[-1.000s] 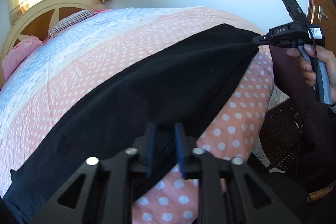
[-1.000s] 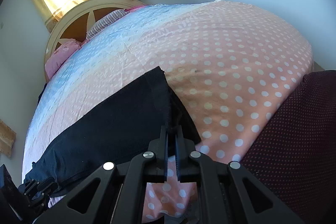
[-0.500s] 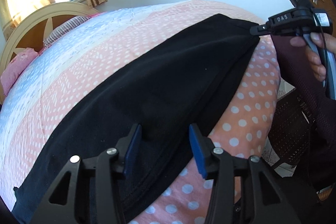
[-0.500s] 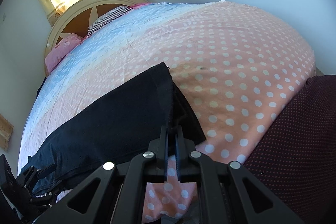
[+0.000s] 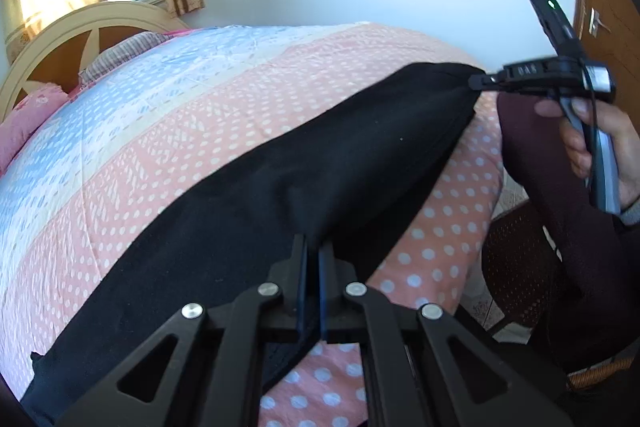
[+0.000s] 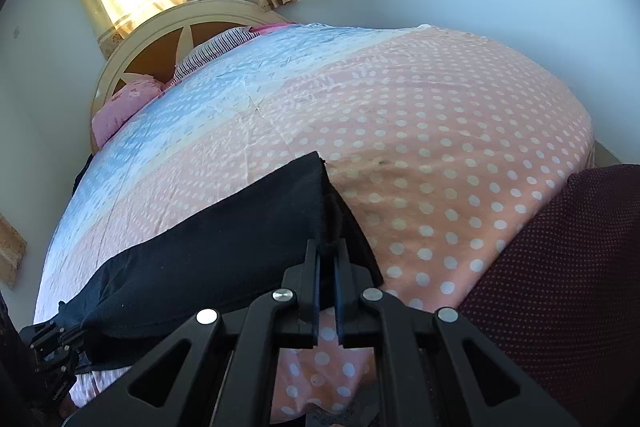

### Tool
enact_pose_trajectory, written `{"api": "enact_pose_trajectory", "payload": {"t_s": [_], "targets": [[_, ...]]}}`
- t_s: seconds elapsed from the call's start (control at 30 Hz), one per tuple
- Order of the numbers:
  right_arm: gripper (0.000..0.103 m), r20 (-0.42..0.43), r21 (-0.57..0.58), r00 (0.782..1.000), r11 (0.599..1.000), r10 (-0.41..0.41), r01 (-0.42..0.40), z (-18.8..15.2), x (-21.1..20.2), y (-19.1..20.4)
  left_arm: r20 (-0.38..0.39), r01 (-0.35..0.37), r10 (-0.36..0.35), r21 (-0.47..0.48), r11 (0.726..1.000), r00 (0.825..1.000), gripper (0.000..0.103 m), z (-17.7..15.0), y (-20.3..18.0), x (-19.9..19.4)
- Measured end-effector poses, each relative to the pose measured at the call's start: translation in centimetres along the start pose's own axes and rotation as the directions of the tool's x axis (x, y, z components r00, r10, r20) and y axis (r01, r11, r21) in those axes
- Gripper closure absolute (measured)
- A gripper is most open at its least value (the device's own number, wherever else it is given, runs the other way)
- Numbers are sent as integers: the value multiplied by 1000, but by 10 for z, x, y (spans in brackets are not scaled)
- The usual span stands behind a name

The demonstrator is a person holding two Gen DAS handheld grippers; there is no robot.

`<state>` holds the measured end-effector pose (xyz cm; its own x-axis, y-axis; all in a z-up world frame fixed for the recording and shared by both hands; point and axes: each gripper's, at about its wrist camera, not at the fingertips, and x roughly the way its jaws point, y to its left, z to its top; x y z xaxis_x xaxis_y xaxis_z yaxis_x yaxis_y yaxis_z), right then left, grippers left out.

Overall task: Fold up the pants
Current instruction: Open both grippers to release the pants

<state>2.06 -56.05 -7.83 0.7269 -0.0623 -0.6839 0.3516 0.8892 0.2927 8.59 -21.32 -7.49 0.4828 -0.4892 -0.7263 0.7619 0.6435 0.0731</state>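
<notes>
Black pants lie lengthwise along the near edge of a polka-dot bed, folded leg over leg. My left gripper is shut on the near edge of the pants around mid-length. My right gripper is shut on the pants' end corner; it also shows in the left wrist view, pinching the far right end and pulling the cloth taut. The left gripper shows at the lower left of the right wrist view, at the other part of the pants.
The bed has a pink and blue dotted cover, a cream headboard and pillows at the far end. A dark maroon dotted cloth is on the right. A wooden door stands at the right; a wicker chair is below it.
My left gripper opened half a second ago and has now shut again on the pants' near edge, lifting it slightly. My right gripper stayed shut on the end corner.
</notes>
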Motion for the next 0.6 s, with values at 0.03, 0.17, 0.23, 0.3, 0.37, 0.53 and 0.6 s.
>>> {"api": "enact_pose_trajectory", "payload": {"t_s": [0.03, 0.17, 0.23, 0.3, 0.37, 0.53, 0.6], "targets": [[98, -20, 7, 1000, 1000, -8, 8, -1, 5, -3, -17, -3, 3, 10, 1000, 1000, 99, -3, -3, 6], [98, -103, 30, 994, 999, -33, 37, -12, 27, -15, -75, 1, 0, 18, 1000, 997, 98, -16, -11, 29], [97, -122, 39, 992, 999, -32, 37, -14, 35, -20, -60, -1, 2, 10, 1000, 998, 98, -18, -12, 29], [97, -120, 26, 992, 999, -35, 38, -15, 36, -19, -57, -1, 1, 2, 1000, 998, 89, -16, -10, 29], [90, -111, 37, 994, 999, -23, 27, -14, 36, -21, -50, 1, -2, -9, 1000, 999, 88, -15, -9, 26], [44, -8, 17, 988, 987, -157, 157, -3, 14, -19, 17, -39, 39, 7, 999, 999, 55, -27, -4, -7], [44, 45, 16, 984, 985, -172, 172, 3, -1, -15, 53, -50, 50, 0, 999, 997, 47, -37, 2, -27]]}}
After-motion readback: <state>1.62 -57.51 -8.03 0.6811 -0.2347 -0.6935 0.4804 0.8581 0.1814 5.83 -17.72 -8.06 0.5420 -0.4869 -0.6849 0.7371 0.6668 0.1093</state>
